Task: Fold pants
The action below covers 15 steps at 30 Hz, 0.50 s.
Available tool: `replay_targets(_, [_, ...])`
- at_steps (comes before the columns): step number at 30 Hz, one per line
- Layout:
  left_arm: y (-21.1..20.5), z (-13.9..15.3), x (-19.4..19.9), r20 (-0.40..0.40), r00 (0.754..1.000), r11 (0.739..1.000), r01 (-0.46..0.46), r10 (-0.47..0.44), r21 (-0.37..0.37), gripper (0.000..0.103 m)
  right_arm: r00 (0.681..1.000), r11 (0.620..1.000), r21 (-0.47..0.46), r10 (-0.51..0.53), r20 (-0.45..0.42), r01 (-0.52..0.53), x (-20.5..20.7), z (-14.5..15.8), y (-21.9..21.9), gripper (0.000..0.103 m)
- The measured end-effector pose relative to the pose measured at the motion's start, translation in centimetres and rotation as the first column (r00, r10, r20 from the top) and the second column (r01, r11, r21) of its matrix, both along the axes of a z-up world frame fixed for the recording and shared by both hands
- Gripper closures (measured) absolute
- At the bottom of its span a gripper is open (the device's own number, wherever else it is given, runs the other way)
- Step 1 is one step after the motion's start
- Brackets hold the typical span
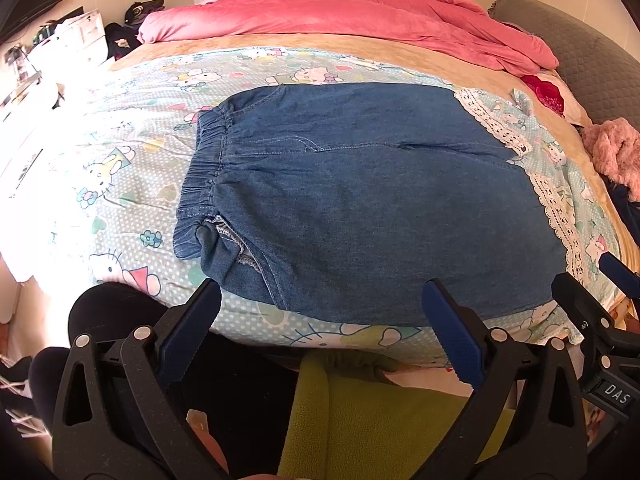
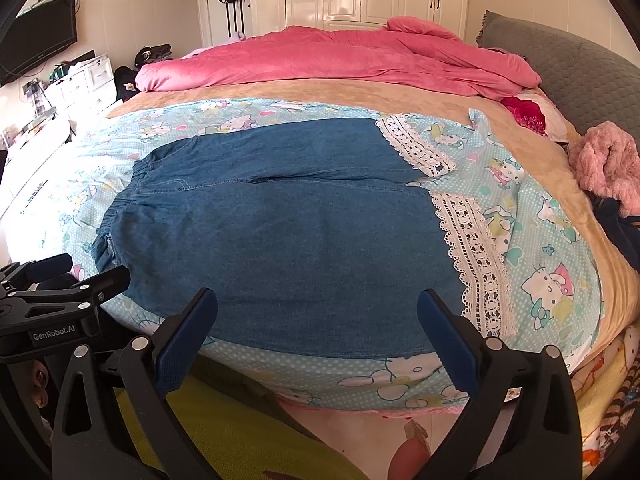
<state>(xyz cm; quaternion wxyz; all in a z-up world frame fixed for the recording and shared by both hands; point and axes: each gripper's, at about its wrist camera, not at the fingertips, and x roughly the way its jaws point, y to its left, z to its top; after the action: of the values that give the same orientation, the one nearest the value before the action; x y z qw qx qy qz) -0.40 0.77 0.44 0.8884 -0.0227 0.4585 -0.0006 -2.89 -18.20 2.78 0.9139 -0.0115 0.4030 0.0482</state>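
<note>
Surroundings: we see a pink quilt (image 2: 340,56) heaped at the far side of the bed, a fuzzy pink garment (image 2: 608,164) at the right edge, and white drawers (image 2: 86,80) at left.
In the way: nothing lies on the denim.
Pants: we find the pants (image 2: 280,232) flat on the cartoon-print sheet (image 2: 552,248).
Axis: long axis left-right, elastic waistband (image 1: 204,168) left, lace hems (image 2: 476,256) right.
Left gripper (image 1: 320,320): fingers spread, empty, over the near edge.
Right gripper (image 2: 318,320): fingers spread, empty.

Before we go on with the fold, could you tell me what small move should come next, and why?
Probably lower both grippers to the pants' near edge and pinch it. The pants lie flat and unfolded, waistband left, lace cuffs right; the left gripper and right gripper hover open, holding nothing.
</note>
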Motion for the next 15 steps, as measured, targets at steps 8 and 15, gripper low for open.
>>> replay_targets(8, [-0.03, -0.18, -0.05, 0.001, 1.0, 1.0, -0.003, 0.003, 0.002, 0.009, 1.0, 1.0, -0.002, 0.004, 0.001, -0.004, 0.14, -0.13, 0.01, 0.004])
replay_targets(15, [0.23, -0.28, 0.17, -0.004, 1.0, 1.0, -0.004, 0.004, 0.001, 0.009, 1.0, 1.0, -0.001, 0.011, -0.005, -0.011, 0.5, -0.27, 0.08, 0.004])
